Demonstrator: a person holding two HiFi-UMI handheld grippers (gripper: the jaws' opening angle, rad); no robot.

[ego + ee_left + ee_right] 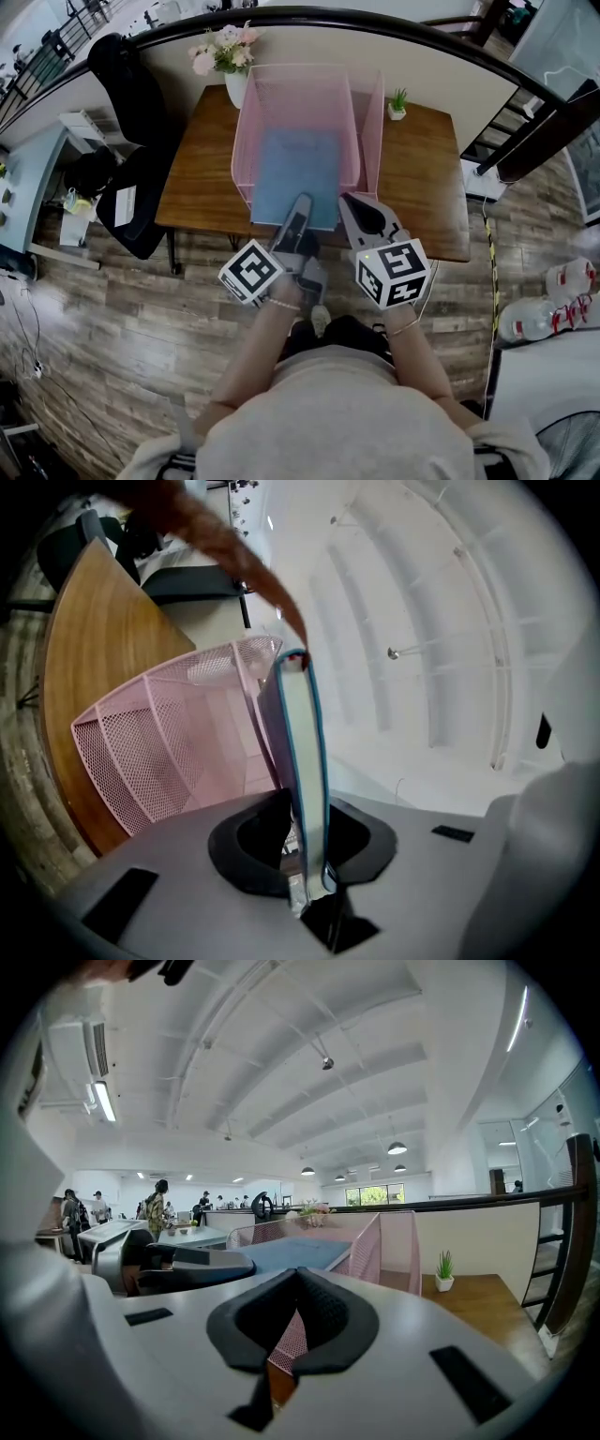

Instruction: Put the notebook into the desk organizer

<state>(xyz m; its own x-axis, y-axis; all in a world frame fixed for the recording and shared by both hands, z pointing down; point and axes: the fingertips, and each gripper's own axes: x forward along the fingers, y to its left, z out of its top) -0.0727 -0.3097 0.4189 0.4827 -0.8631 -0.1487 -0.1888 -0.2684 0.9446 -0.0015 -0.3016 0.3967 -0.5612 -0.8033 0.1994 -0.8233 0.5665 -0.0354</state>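
Notebook held inside the pink organizer

Left gripper (298, 208) is clamped on the near edge of the blue notebook (295, 173), its pads pressing both covers. The notebook's broad face lies between the mesh walls of the pink desk organizer (246, 141), in the wide compartment; whether it rests on the bottom I cannot tell. The organizer stands on the wooden tabletop (197, 187). Right gripper (351, 201) hangs just beside the left one, near the organizer's front, jaws together on nothing. A vase of flowers (228, 56) sits behind the organizer's left corner, and a small potted plant (398, 101) stands to the right.
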